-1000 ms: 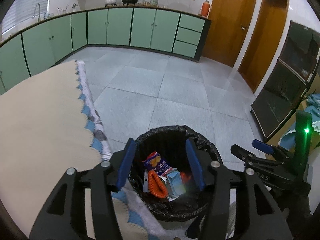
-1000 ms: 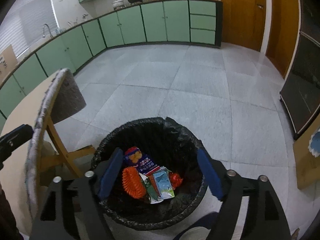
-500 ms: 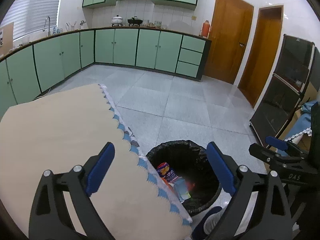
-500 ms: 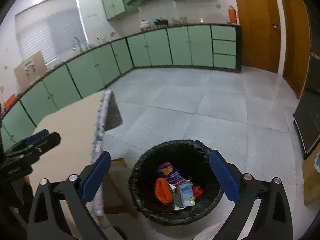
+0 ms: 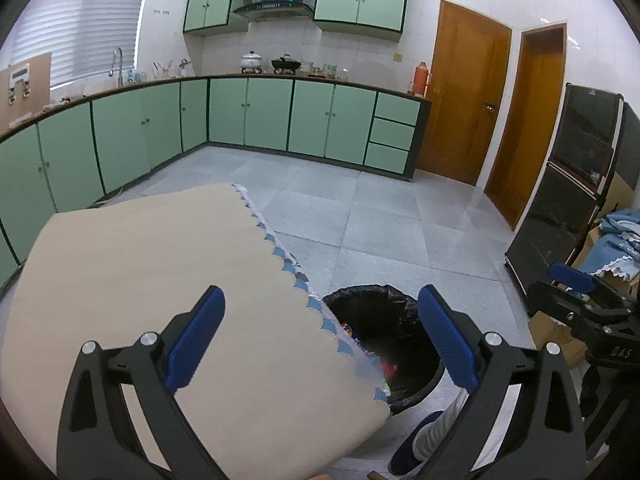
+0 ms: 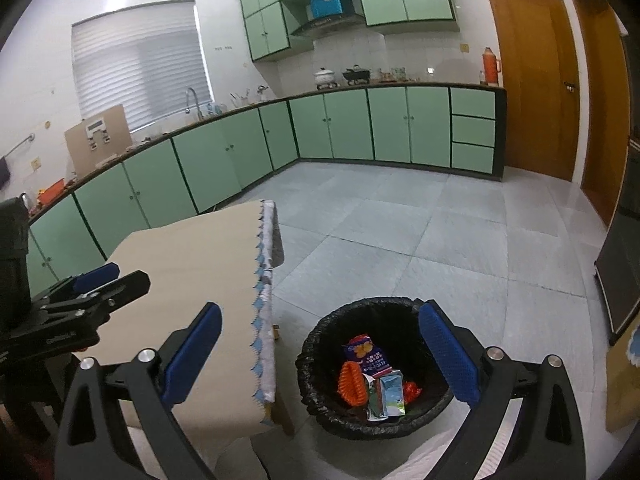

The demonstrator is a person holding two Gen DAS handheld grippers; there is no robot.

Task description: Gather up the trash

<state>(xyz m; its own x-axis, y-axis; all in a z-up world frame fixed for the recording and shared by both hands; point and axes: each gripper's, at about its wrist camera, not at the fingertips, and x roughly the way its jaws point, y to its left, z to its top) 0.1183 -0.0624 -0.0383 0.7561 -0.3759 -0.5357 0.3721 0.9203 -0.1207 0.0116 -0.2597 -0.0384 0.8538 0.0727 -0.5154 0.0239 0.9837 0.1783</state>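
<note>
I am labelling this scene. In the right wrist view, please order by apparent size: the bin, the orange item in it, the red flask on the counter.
1. Bin, largest.
2. Orange item.
3. Red flask, smallest as it looks, but it stands far from the camera, so its true rank against the orange item is unsure.

Left claw (image 5: 320, 338) occupies the lower part of the left wrist view, its two blue-padded fingers (image 5: 196, 340) spread wide toward lower left and lower right, nothing between them, angled downward. Right claw (image 6: 318, 350) fills the lower part of the right wrist view in the same attitude, blue pads (image 6: 448, 354) far apart, jaws empty, also tilted downward. Each claw appears in the other's view: the right one at the right edge of the left wrist view, the left one at the left edge of the right wrist view. A dark shoe (image 5: 416, 446) and pale trouser leg of the person show at bottom centre-right of the left wrist view.
</note>
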